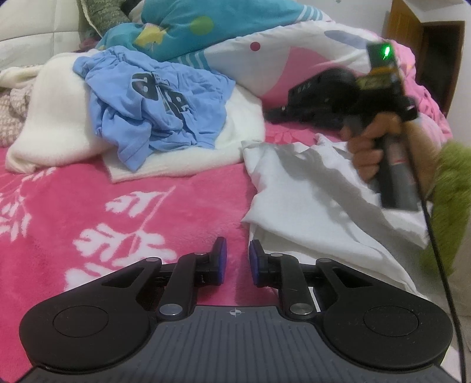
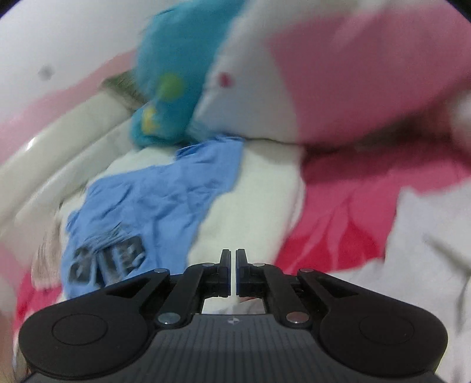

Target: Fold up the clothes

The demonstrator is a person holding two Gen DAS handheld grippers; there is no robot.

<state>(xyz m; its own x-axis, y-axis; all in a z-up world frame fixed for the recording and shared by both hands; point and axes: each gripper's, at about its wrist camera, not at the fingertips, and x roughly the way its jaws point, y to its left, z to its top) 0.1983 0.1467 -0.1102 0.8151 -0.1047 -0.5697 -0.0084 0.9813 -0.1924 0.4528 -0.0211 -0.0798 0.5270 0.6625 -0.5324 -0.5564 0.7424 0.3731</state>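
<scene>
White garment (image 1: 309, 188): lies rumpled at frame right on the pink bedspread (image 1: 117, 206); light, limp, best pinched at a hem corner. Blue T-shirt (image 1: 153, 109): crumpled, upper left. Left gripper (image 1: 237, 259): jaws apart, empty. Right gripper (image 2: 233, 272): jaws nearly together, nothing seen between them.

Right wrist view motion-blurred; blue shirt (image 2: 153, 206) print unreadable; white garment (image 2: 426, 250) cut off.

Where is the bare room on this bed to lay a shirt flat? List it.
Free: the pink leaf-print blanket, bordered by the cream blanket behind, the white garment on the right, and the left tongs in front. Crowded: the back, where the blue T-shirt lies on the cream blanket below the piled quilt.
</scene>
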